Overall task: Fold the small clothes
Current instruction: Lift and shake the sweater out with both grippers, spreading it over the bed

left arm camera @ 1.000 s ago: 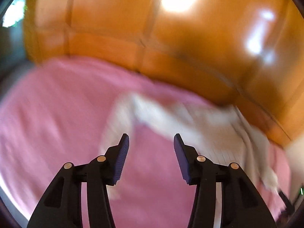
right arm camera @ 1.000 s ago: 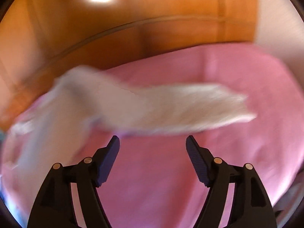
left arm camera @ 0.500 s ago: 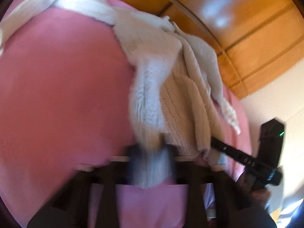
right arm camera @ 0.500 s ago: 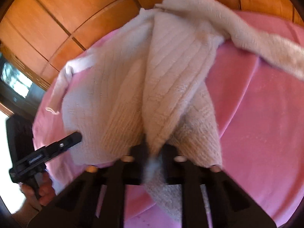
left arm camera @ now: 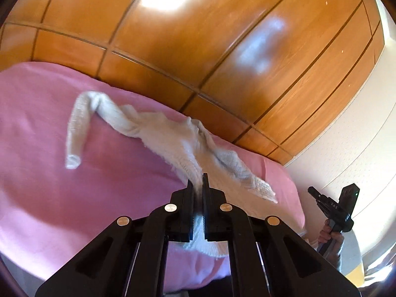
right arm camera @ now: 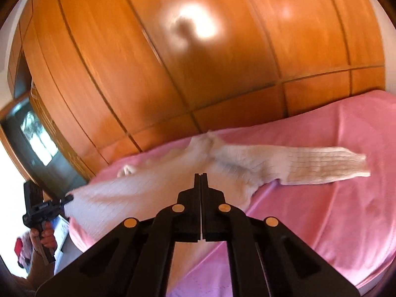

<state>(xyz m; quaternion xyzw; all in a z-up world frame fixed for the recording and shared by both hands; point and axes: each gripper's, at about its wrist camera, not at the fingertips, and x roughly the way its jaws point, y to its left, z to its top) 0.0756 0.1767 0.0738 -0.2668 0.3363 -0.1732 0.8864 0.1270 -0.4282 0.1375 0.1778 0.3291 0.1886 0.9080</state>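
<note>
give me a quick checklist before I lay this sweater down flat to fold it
1. Left gripper shut on the knit sweater hem: ok.
2. Right gripper shut on the sweater: ok, jaws are closed with white knit between them.
3. Far sleeve straight: not ok, the left sleeve is bent back on itself.
4. Right sleeve spread out on the pink bedspread: ok.
5. Body free of twists: not ok, it bunches near the collar.
6. Hem held level: cannot tell.

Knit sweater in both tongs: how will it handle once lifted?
Likely floppy: the sweater sags between the left tongs and right tongs, with one sleeve lying bent on the pink bedspread. Probably light, and the fuzzy ribbed knit should resist slipping.
</note>
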